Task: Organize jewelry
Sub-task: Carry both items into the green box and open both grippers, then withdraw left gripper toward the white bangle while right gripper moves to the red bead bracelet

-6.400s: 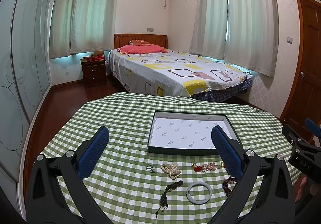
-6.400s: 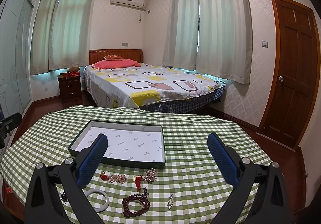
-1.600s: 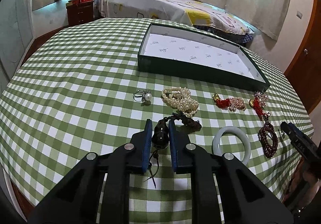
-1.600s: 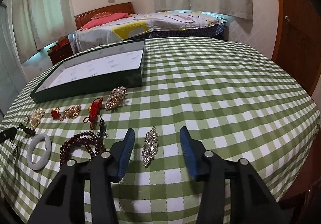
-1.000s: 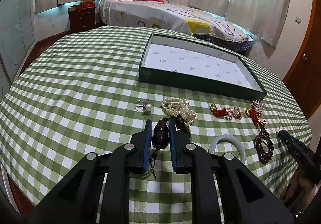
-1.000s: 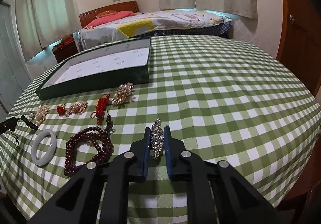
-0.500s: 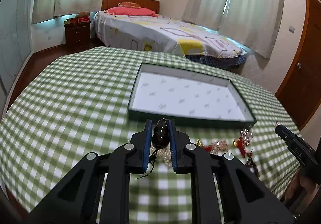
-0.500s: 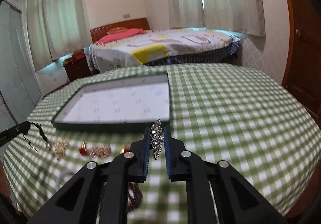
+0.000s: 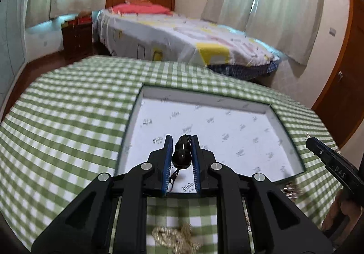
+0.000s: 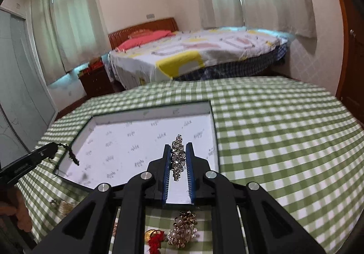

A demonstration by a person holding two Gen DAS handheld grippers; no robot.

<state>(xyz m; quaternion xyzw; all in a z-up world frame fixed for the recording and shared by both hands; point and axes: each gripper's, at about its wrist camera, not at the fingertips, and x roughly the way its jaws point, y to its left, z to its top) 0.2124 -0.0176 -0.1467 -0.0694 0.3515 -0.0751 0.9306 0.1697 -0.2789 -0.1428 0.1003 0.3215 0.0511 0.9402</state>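
Observation:
My left gripper point(image 9: 181, 140) is shut on a black bead pendant point(image 9: 182, 151) with a dangling cord, held over the near left part of the dark green tray point(image 9: 130, 115) with white lining. My right gripper point(image 10: 178, 148) is shut on a silver rhinestone brooch point(image 10: 177, 157), held over the tray's point(image 10: 215, 131) near right part. The left gripper's tip and hanging cord show at the left of the right wrist view point(image 10: 49, 149). The right gripper's tip shows at the right of the left wrist view point(image 9: 318, 150).
The pearl bracelet point(image 9: 175, 239) lies on the green checked tablecloth below my left gripper. A gold crystal cluster point(image 10: 183, 230) and a red knot charm point(image 10: 154, 240) lie in front of the tray. A bed and a wooden door stand beyond the table.
Both grippers have moved forward with their pieces, from in front of the tray to over its near part. Both stay shut.

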